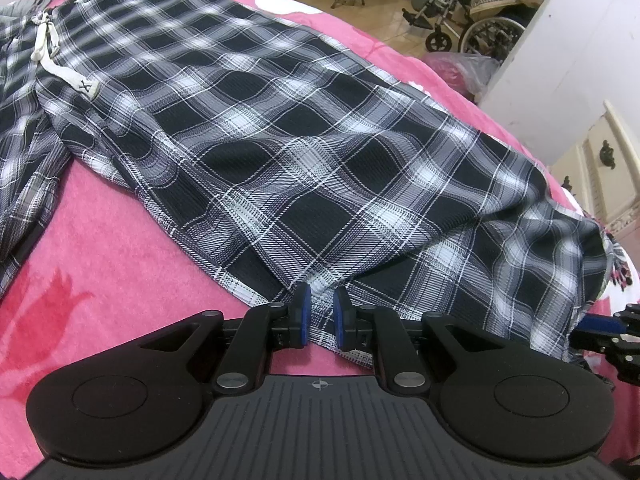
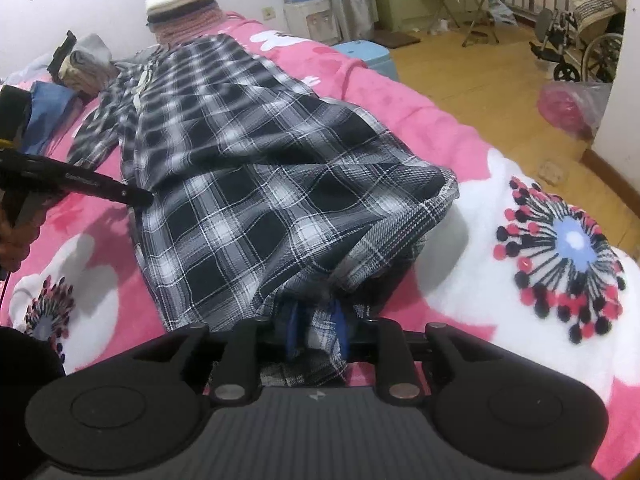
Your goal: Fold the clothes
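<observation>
The black-and-white plaid cotton trousers [image 1: 304,152] are lying flat on the pink flowered blanket [image 1: 100,264]. The left gripper [image 1: 320,312] is pinching their hem narrowly; the right gripper [image 2: 316,332] is clasping bunched hem fabric.

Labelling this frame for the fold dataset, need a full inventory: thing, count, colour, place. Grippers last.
plaid trousers: 1, black, grey and white, spread along the bed, hem end nearest the cameras
drawstring: 1, white, at the waist end
blanket: 1, pink with white flowers, covering the bed
folded clothes stack: 1, white, dark and pink, far end of the bed
loose clothes: several, grey and blue, far left on the bed
wheelchair: 1, dark frame, on the wooden floor
plastic bag: 1, pink and clear, on the floor
left gripper: black with blue pads, shut on the trouser hem
right gripper: black with blue pads, hem cloth between its jaws
</observation>
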Tool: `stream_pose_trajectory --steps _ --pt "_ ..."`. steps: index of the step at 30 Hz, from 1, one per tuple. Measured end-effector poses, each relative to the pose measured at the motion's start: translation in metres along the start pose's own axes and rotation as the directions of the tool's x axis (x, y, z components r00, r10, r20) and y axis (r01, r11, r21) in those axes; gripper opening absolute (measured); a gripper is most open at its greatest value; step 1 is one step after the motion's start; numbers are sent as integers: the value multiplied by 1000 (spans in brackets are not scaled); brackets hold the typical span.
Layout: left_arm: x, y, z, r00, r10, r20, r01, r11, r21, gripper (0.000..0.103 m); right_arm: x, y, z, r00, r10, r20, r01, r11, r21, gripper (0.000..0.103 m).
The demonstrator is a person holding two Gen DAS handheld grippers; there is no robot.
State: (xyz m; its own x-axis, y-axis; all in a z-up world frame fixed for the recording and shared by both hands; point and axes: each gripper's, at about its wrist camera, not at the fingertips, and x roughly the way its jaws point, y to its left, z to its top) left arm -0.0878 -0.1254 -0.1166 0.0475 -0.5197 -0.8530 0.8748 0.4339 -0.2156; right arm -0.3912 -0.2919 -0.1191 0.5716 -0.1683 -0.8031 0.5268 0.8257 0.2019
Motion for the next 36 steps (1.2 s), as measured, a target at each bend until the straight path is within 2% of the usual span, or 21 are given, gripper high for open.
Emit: stream_pose_trajectory --steps 1,6,12,14,15,18,23,28,31,36 --pt "0 0 0 1000 0 0 0 1000 0 12 0 0 0 1000 -1 -2 1 1000 -2 28" --pt "0 1 1 1000 0 -1 0 1000 1 12 5 -3 -1 1000 13 -11 -12 1000 13 29" --pt "0 1 1 1000 1 0 -1 1000 2 12 13 -15 1 998 61 -19 -59 991 117 33" --pt "0 1 1 1000 1 0 -1 1000 1 12 11 -18 0 997 70 -12 -68 989 131 26" --pt "0 1 1 1000 0 0 0 1000 1 12 9 -20 -1 997 75 -10 -73 987 143 11" --pt "1 1 1 1000 -3 0 3 1000 -2 12 -4 -25 -3 997 79 2 -78 981 180 7" --pt "1 1 2 1000 -6 1 6 1000 -10 12 -54 -42 -4 1000 0 30 -7 974 227 7" --pt "1 2 3 1000 -10 -2 10 1000 -28 12 -96 -78 -7 989 -147 6 141 957 254 6" --pt "1 2 3 1000 -11 -3 11 999 -35 12 -94 -96 -7 972 -233 -21 231 946 228 6" --pt "1 2 5 1000 -16 -7 16 999 -38 12 -66 -104 -6 933 -355 -55 359 923 135 7"
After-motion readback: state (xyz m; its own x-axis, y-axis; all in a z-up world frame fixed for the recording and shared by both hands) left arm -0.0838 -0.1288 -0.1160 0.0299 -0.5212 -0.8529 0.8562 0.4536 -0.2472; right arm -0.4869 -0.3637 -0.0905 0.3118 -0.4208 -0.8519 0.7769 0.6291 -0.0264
